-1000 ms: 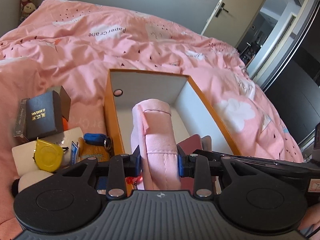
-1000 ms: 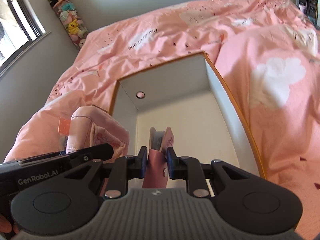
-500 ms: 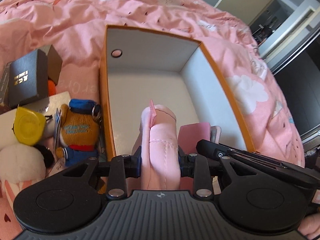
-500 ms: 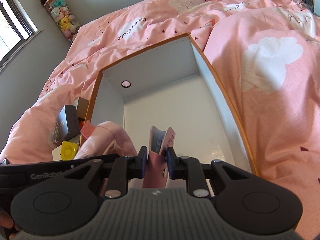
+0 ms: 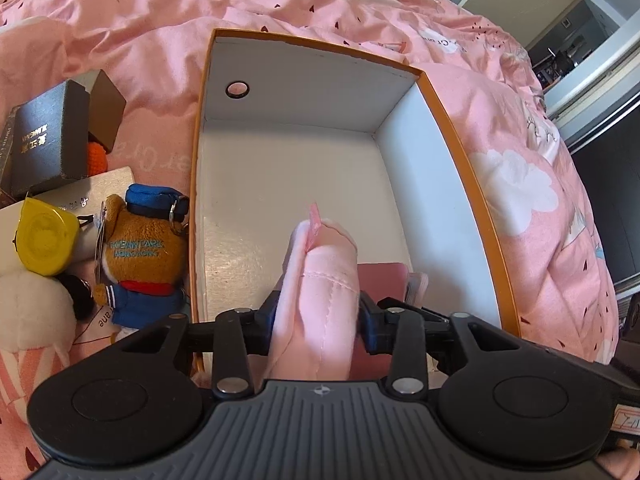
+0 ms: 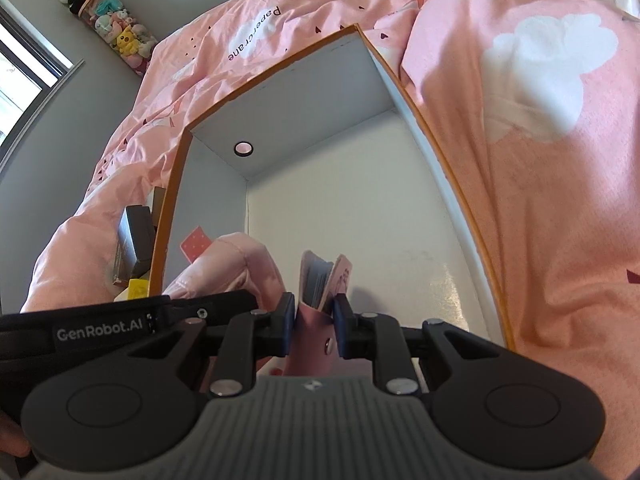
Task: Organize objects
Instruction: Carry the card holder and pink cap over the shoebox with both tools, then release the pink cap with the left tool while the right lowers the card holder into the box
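Both grippers are lower now than a second ago, down over the open box (image 5: 460, 152). The left gripper (image 5: 316, 322) has carried the pink pouch (image 5: 320, 300) from above the rim to down between the walls. The right gripper (image 6: 314, 322) brings the wallet (image 6: 320, 292) down alongside it, closer to the box floor. The box looks bigger in both views.

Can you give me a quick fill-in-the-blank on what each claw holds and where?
1. The left claw is shut on a pink ____ item.
2. The right claw grips a pink ____ stuffed with cards.
3. Both claws are over the open ____-rimmed box.
4. The bear keychain lies ____ the box.

Missing: plush; wallet; orange; outside
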`<move>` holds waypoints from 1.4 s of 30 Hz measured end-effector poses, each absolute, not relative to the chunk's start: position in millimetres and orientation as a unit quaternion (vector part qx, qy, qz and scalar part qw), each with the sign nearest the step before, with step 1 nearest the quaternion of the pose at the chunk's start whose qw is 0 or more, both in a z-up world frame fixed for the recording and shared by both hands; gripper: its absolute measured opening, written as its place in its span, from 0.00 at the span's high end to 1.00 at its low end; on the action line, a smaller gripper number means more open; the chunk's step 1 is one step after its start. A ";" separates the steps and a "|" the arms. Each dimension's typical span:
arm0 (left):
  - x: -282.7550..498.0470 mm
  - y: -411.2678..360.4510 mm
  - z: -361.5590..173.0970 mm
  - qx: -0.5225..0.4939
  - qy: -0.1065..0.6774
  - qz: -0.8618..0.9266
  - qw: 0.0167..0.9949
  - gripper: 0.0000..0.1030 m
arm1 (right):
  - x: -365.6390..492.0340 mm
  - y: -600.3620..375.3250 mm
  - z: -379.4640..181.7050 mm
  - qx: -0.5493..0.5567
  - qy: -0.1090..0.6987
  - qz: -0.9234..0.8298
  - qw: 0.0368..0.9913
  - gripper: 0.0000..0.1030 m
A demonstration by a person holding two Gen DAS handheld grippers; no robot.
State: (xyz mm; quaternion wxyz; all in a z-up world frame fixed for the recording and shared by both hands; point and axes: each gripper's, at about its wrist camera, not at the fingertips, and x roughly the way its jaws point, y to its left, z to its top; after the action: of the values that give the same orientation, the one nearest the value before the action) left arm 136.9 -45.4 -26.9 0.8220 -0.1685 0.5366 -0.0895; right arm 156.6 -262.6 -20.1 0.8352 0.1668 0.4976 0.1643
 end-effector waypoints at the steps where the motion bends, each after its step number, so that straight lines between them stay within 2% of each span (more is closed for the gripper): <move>1: 137.1 -46.2 -27.0 -0.162 0.540 -0.091 0.821 0.51 | 157.0 -262.7 -21.5 0.167 0.499 0.164 0.834 0.79; 3: 136.8 -45.9 -26.8 -0.155 0.543 -0.096 0.820 0.45 | 157.7 -262.5 -24.6 0.168 0.502 0.164 0.832 0.79; 8: 137.2 -40.6 -25.9 -0.158 0.551 -0.106 0.813 0.42 | 159.7 -257.7 -28.4 0.158 0.503 0.166 0.833 0.79; 14: 131.7 -26.4 -17.1 -0.168 0.536 -0.127 0.817 0.50 | 160.6 -258.9 -28.1 0.183 0.502 0.177 0.827 0.78; 23: 114.1 -28.5 -1.9 -0.073 0.510 -0.157 0.842 0.53 | 164.9 -249.5 -19.2 0.185 0.492 0.180 0.832 0.78; 31: 111.3 -40.2 -0.6 -0.062 0.505 -0.186 0.841 0.53 | 165.0 -247.7 -7.6 0.237 0.485 0.227 0.810 0.79; 37: 106.8 -33.5 -0.9 -0.036 0.500 -0.156 0.851 0.54 | 169.0 -230.0 -23.9 0.200 0.513 0.220 0.805 0.79; 42: 99.4 -20.5 7.0 -0.053 0.477 -0.158 0.863 0.56 | 169.8 -216.5 -33.0 0.157 0.530 0.227 0.802 0.79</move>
State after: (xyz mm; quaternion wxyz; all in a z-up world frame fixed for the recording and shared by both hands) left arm 99.4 -20.5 7.0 0.8627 -0.0530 0.4775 -0.1579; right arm 169.8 -216.5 -33.0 0.8017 0.1566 0.5303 0.2270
